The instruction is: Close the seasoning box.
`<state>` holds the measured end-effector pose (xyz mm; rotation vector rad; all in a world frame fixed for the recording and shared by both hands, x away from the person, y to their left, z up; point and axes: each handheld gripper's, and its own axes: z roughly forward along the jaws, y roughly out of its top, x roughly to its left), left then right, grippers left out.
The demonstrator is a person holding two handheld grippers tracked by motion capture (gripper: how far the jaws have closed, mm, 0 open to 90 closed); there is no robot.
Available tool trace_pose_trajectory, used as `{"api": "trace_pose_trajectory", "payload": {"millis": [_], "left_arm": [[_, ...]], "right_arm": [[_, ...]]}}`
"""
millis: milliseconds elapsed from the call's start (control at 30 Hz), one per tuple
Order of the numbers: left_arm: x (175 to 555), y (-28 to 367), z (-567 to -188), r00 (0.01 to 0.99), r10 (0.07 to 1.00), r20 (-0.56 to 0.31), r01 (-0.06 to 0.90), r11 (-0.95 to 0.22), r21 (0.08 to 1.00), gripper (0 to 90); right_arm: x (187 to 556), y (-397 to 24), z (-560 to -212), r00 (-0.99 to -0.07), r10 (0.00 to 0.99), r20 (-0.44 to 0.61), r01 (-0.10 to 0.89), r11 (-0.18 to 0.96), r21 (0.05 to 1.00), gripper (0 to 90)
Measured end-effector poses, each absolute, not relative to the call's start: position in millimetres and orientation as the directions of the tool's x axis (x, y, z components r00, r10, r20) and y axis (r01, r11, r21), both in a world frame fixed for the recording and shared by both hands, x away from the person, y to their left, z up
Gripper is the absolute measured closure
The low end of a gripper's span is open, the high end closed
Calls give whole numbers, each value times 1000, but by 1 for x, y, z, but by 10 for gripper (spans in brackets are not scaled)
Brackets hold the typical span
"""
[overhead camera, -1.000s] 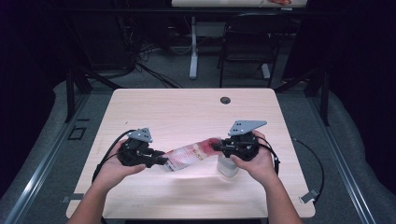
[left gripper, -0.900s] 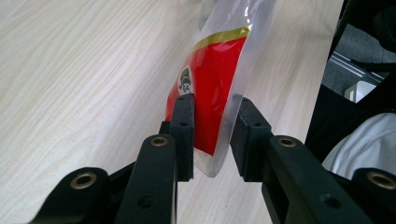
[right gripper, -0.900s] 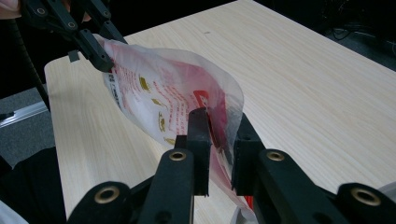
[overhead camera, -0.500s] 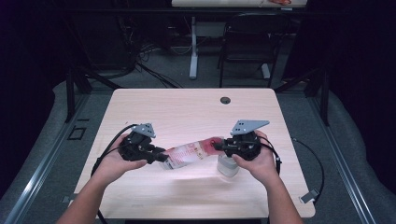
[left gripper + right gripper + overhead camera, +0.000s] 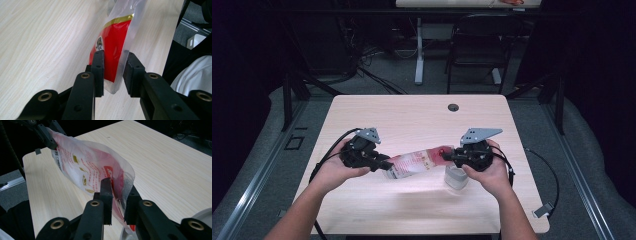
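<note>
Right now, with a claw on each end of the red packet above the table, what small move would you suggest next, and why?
Probably tip the left claw end a little higher. The red packet hangs stretched between it and the right claw, which holds its end just over the clear cup, so a steeper slope would likely send the contents that way.

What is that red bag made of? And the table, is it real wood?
The red bag looks like thin, glossy plastic film: it bends, wrinkles, and its clear edges let the table show through. The table has a pale wood-grain top with a smooth matte finish; real wood or printed laminate, I cannot tell.
</note>
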<state>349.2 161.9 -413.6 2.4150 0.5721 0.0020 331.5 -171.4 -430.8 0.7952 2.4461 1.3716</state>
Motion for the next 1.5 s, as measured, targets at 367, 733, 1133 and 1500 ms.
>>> {"api": "trace_pose_trajectory", "payload": {"millis": [367,733,1133,1500], "left_arm": [[352,159,-406,909,397,-129,393,-709,586,729],[354,155,-399,911,397,-112,386,-725,571,730],[357,151,-391,917,386,-105,374,-735,566,731],[359,147,-384,918,383,-99,369,-739,564,734]], "right_arm": [[332,-173,-431,-823,563,71,353,410,841,809],[333,-176,-432,-820,568,72,358,410,839,803],[334,-179,-433,-816,572,84,368,402,838,804],[334,-180,-434,-812,577,86,373,400,837,803]]}}
